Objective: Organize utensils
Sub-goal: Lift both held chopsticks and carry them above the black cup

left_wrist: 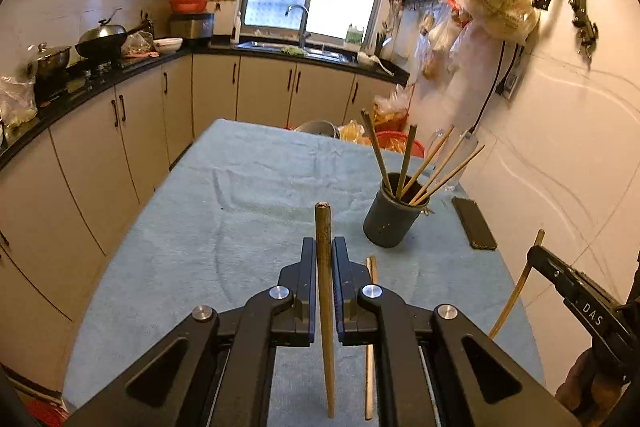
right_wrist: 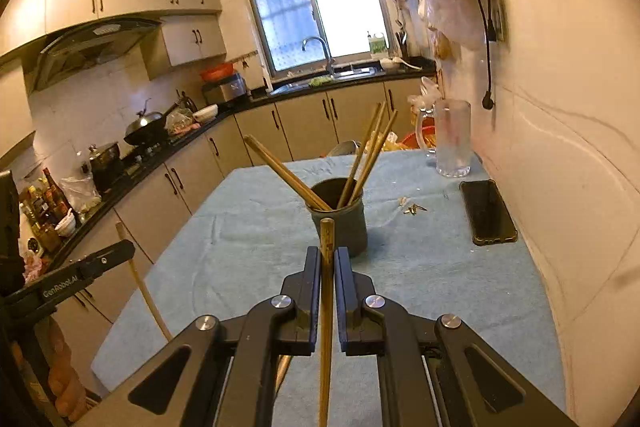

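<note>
Black gripper jaws fill the bottom of both wrist views, and each pair is clamped on one wooden chopstick. Between the jaws of the left gripper (left_wrist: 324, 247) a dark chopstick (left_wrist: 325, 291) stands close to upright, its blunt end poking above the fingertips and its thin end hanging toward the blue-green cloth (left_wrist: 248, 211) that covers the table. Beside it a loose chopstick (left_wrist: 371, 331) lies flat on the cloth, pointing roughly toward the holder.

Likewise closed, the right gripper (right_wrist: 327, 255) pinches a lighter chopstick (right_wrist: 327, 291), also near vertical.

Everything else is placed from the dark cylindrical holder (right_wrist: 344, 227), which stands on the cloth with five chopsticks already leaning out of it. Seen from the right gripper, the holder sits straight ahead and just past the held stick's top. Seen from the left gripper, the holder (left_wrist: 390, 221) lies ahead and off to the right, farther away. By my judgement the right hand is nearer and better lined up to go first; its stick already stands along the holder's axis and needs lifting over the rim and lowering in.

A black phone (right_wrist: 487, 213) lies right of the holder, and a glass mug (right_wrist: 450, 139) stands beyond and right of the holder.
</note>
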`<state>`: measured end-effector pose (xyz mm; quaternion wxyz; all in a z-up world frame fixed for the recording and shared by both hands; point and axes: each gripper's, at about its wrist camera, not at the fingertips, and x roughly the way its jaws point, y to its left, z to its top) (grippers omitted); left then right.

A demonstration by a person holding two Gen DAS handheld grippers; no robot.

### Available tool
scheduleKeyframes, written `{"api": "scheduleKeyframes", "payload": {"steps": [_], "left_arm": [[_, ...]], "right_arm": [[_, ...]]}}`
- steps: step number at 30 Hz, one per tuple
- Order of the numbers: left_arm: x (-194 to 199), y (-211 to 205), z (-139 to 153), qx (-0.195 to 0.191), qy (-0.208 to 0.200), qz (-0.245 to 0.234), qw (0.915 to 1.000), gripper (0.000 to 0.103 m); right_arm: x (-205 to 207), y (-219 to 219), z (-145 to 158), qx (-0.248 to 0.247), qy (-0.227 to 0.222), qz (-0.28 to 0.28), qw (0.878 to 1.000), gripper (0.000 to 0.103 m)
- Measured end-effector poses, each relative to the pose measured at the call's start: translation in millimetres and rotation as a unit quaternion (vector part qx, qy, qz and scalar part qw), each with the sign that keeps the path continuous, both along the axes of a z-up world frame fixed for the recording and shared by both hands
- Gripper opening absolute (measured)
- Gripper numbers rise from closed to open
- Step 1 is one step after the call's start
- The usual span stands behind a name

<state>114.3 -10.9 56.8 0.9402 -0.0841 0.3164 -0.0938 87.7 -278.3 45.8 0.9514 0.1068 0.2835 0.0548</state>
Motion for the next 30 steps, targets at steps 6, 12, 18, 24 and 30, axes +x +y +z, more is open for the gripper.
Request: {"api": "scheduleKeyframes", "payload": {"steps": [6, 12, 18, 24, 30], "left_arm": [[-17.7, 4.4, 22.0, -0.012, -0.024, 0.0, 0.9996, 0.007], [-30.6, -0.4, 50.7, -0.018, -0.054, -0.011, 0.9983, 0.007], [-28.5, -7.7, 82.7, -0.024, -0.086, -0.021, 0.9958, 0.007], [-15.8, -21.3, 108.2, -0.024, -0.11, -0.031, 0.9932, 0.007], [10.6, -37.8, 126.8, -0.028, -0.126, -0.035, 0.9911, 0.007]], "right_arm": [[-22.1, -0.4, 15.0, 0.006, -0.02, 0.002, 1.0, 0.008], [-36.5, -6.4, 33.7, 0.01, -0.046, -0.007, 0.999, 0.008], [-44.9, -13.1, 57.4, 0.013, -0.075, -0.016, 0.997, 0.008], [-37.3, -22.1, 80.8, 0.021, -0.101, -0.02, 0.994, 0.008], [-14.2, -30.0, 99.6, 0.024, -0.122, -0.027, 0.992, 0.008]]}}
